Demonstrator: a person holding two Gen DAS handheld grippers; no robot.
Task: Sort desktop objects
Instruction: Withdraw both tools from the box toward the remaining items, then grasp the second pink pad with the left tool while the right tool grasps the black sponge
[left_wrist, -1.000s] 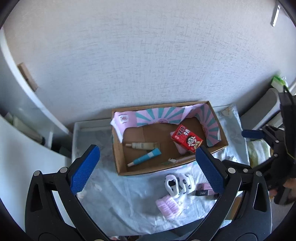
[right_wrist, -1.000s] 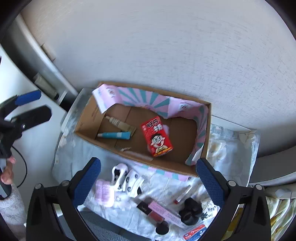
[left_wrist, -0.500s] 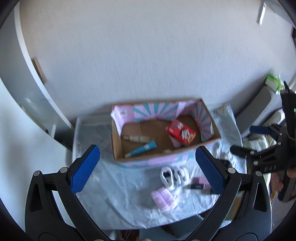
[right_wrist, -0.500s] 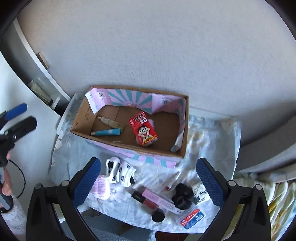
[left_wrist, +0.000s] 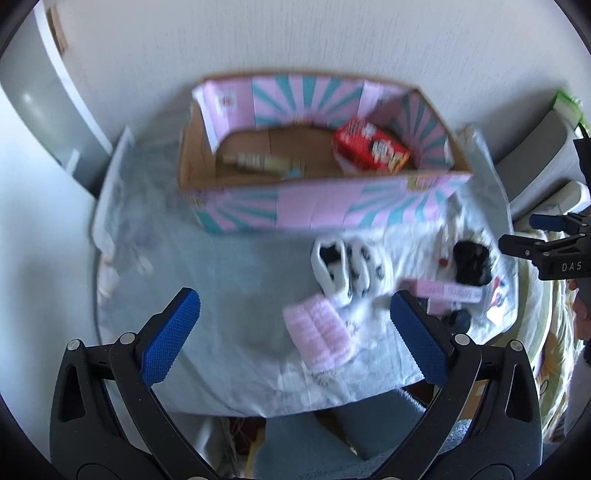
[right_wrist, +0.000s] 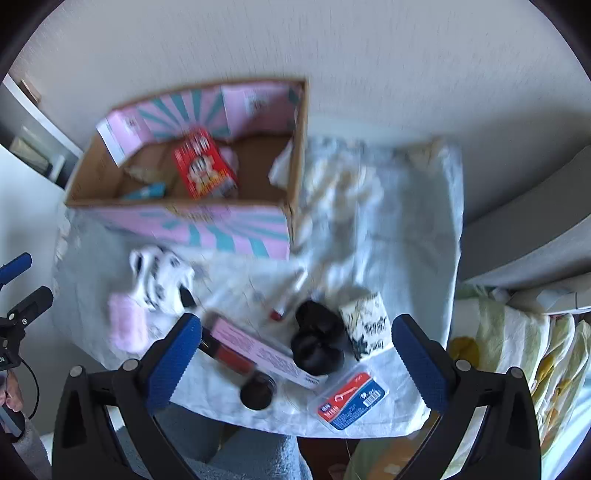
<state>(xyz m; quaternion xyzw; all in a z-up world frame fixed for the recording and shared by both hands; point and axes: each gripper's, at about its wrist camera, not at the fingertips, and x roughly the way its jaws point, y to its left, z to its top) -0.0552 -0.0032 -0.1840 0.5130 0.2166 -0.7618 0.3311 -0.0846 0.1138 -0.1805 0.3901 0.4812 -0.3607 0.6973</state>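
A pink-and-teal cardboard box (left_wrist: 317, 210) (right_wrist: 207, 230) stands at the back of a cloth-covered table, holding a red carton (left_wrist: 369, 149) (right_wrist: 203, 164) and tubes (left_wrist: 258, 162). In front lie black-and-white socks (left_wrist: 347, 269) (right_wrist: 159, 280), a pink pad (left_wrist: 319, 338) (right_wrist: 127, 326), a long pink box (right_wrist: 258, 350), a black scrunchie (right_wrist: 317, 339) (left_wrist: 472, 262), a black cap (right_wrist: 258, 389), a floss-pick case (right_wrist: 349, 400) and a patterned packet (right_wrist: 365, 326). My left gripper (left_wrist: 295, 339) is open above the table front. My right gripper (right_wrist: 295, 358) is open above the pink box and scrunchie.
A white shelf (left_wrist: 55, 110) stands at the left. A grey chair back (right_wrist: 524, 229) and patterned bedding (right_wrist: 517, 350) are at the right. The wall rises right behind the box. The table's front edge (right_wrist: 295, 428) lies just below the grippers.
Both grippers have pulled back and lowered toward the table front; the box and loose items now look nearer and blurred. Both stay open.
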